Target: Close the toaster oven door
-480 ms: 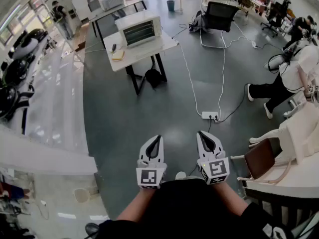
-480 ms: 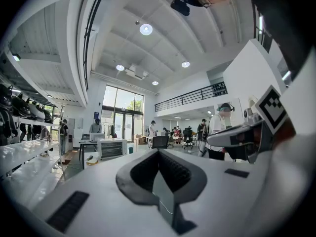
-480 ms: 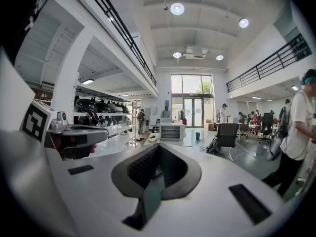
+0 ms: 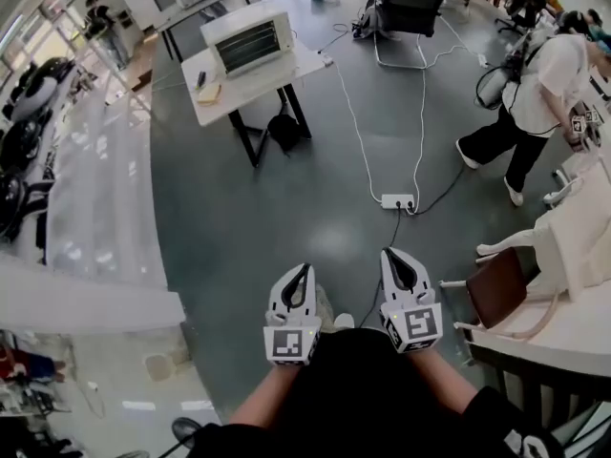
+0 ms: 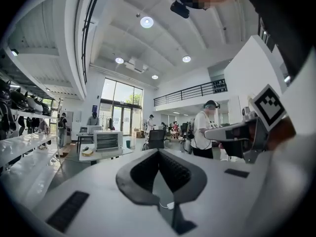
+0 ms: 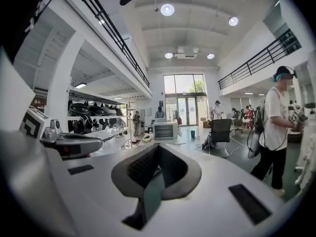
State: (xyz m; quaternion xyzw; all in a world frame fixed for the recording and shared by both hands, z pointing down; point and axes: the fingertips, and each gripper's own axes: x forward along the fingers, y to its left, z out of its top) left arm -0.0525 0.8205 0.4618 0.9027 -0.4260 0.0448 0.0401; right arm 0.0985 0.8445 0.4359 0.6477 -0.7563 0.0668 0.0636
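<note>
Both grippers closed and empty at the bottom of the frame; toaster oven point(image 4: 250, 41) far off at upper left.
Open grey floor point(image 4: 277, 208) stretches from the grippers to the white table point(image 4: 298, 69) that carries the oven, with a power strip point(image 4: 397, 201) and its cables just right of centre. The left gripper point(image 4: 304, 268) and right gripper point(image 4: 389, 254) sit side by side, jaw tips pressed together, touching nothing. A brown chair point(image 4: 496, 289) stands at lower right and a person point(image 4: 539, 79) at upper right.

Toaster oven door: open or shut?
Cannot tell. The toaster oven stands far off on the white table; its front looks too small to read the door.
</note>
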